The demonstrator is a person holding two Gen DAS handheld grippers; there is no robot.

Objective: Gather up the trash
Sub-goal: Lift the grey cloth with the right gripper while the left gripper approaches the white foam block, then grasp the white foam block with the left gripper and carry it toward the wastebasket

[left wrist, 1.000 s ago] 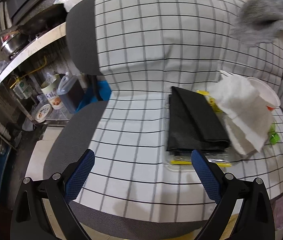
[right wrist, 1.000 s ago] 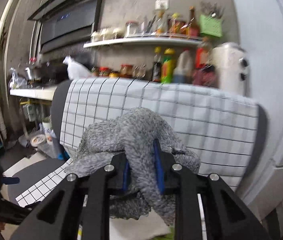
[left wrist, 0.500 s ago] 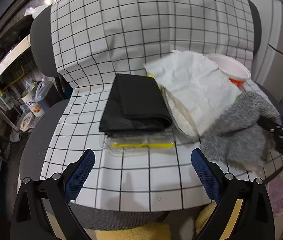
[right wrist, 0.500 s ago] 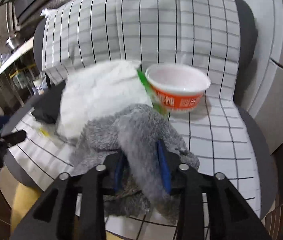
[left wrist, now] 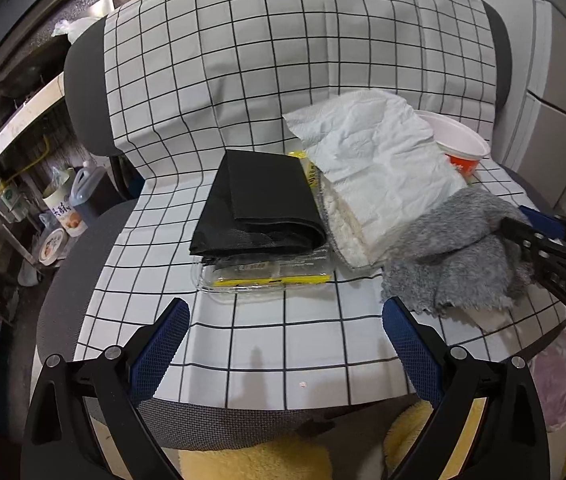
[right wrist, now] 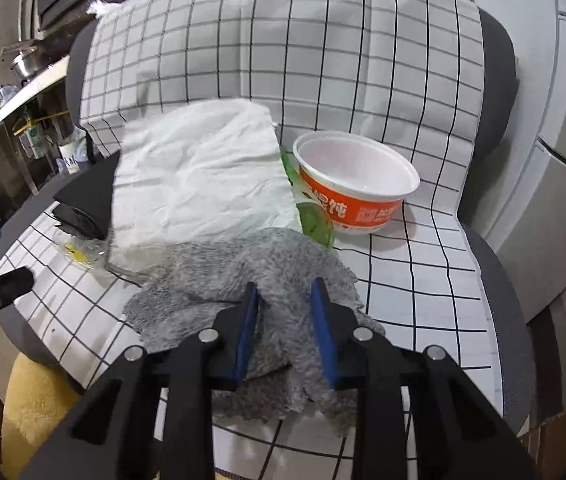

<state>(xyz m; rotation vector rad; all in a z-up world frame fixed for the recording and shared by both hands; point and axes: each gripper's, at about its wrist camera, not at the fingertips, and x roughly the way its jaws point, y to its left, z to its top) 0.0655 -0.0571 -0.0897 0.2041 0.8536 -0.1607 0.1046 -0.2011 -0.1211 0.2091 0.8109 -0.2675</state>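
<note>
On the checked chair seat (left wrist: pixel 243 344) lie a folded black bag (left wrist: pixel 259 204), a clear plastic tray (left wrist: pixel 267 280) with a yellow label beneath it, a crumpled white paper towel (left wrist: pixel 379 160), an orange-and-white paper bowl (right wrist: pixel 355 184) and a green wrapper (right wrist: pixel 315 220). A grey fluffy cloth (right wrist: pixel 243 264) rests on the seat's front right. My right gripper (right wrist: pixel 285 304) is closing, the cloth bunched between its blue pads, which press on it. My left gripper (left wrist: pixel 285 312) hovers open over the seat's front edge, with nothing between its fingers.
The chair's back (left wrist: pixel 303 40) rises behind the pile. A kitchen counter (left wrist: pixel 11 120) with pots and floor clutter stands at the left. Grey cabinet panels (right wrist: pixel 563 160) are close on the right. Something yellow and fluffy (left wrist: pixel 255 460) lies under the seat's front, and a pink bag (left wrist: pixel 559 368) hangs at the right.
My right gripper came down from the air with the grey cloth, which now rests on the seat. My left gripper shifted right, bringing the pile to the middle of its view.
</note>
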